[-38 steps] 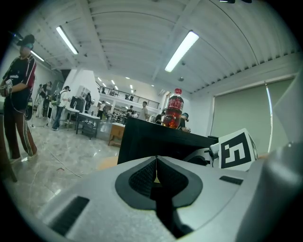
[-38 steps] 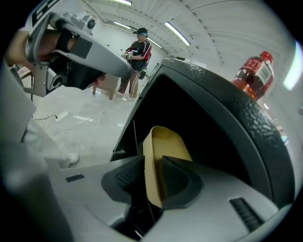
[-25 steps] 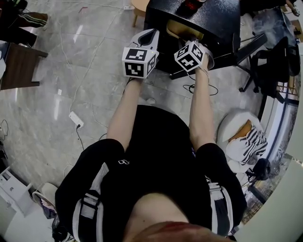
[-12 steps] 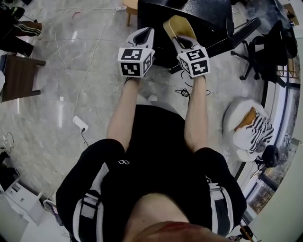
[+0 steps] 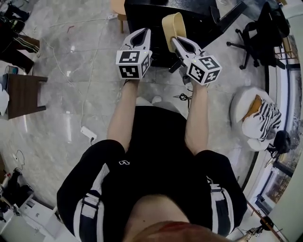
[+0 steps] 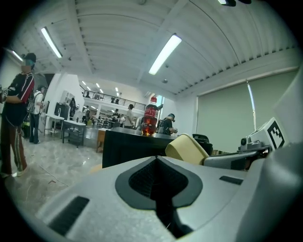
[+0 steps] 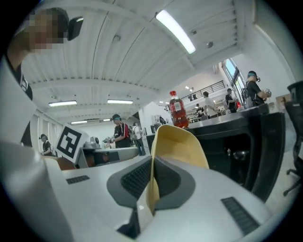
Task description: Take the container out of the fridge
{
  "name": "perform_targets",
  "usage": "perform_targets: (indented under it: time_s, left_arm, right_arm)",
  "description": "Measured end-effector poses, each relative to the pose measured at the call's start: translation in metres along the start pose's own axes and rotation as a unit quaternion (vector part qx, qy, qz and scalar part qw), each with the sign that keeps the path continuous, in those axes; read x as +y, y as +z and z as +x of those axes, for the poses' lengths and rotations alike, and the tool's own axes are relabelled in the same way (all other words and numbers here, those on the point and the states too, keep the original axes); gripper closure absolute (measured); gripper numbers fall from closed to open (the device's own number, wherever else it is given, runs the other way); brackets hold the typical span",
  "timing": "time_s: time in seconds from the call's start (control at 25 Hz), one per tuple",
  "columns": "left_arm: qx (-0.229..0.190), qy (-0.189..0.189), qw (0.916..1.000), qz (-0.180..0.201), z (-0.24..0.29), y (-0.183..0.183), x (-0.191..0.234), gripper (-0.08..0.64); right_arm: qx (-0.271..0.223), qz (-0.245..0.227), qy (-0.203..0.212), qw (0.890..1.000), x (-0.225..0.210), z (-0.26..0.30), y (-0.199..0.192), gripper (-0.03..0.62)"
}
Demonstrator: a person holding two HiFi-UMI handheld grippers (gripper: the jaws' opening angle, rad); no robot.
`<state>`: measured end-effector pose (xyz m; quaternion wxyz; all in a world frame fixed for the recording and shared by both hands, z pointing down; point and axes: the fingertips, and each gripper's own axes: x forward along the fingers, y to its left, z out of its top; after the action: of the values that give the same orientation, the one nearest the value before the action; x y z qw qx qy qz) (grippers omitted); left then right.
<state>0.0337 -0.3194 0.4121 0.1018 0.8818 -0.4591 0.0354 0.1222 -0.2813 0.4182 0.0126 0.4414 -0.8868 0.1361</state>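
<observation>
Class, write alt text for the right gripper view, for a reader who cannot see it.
The right gripper has its fingers shut on the thin wall of a pale yellow container, held up in front of a black fridge. A red-capped bottle shows behind the container, and people stand at benches in the bright room beyond.

Pale yellow plastic container [image 5: 173, 26]. Light grey left gripper [image 5: 143, 32] and right gripper [image 5: 176, 40], both with dark grey ribbed pads [image 7: 137, 179] and black-and-white square-patterned marker cubes [image 5: 132, 64]. Glossy black boxy fridge [image 5: 142, 14]. Red bottle [image 7: 178, 111]. Grey veined marble floor [image 5: 80, 75]. Black-and-white striped cloth [image 5: 260, 125].
</observation>
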Motion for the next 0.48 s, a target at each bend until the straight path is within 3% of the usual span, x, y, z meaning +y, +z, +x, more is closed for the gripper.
perform_targets:
  time_s: [0.24,0.48]
  left_arm:
    - [-0.014,-0.013,0.9997,0.014,-0.001,0.011,-0.014,0.549]
    - [-0.021,-0.03,0.999,0.028,-0.004,0.02,-0.029,0.549]
  right_arm:
    - [-0.128,0.034,-0.026,0.991,-0.003,-0.032,0.034,0.574]
    - [-0.138,0.042,-0.059,0.988,-0.007,-0.04,0.032,0.574]
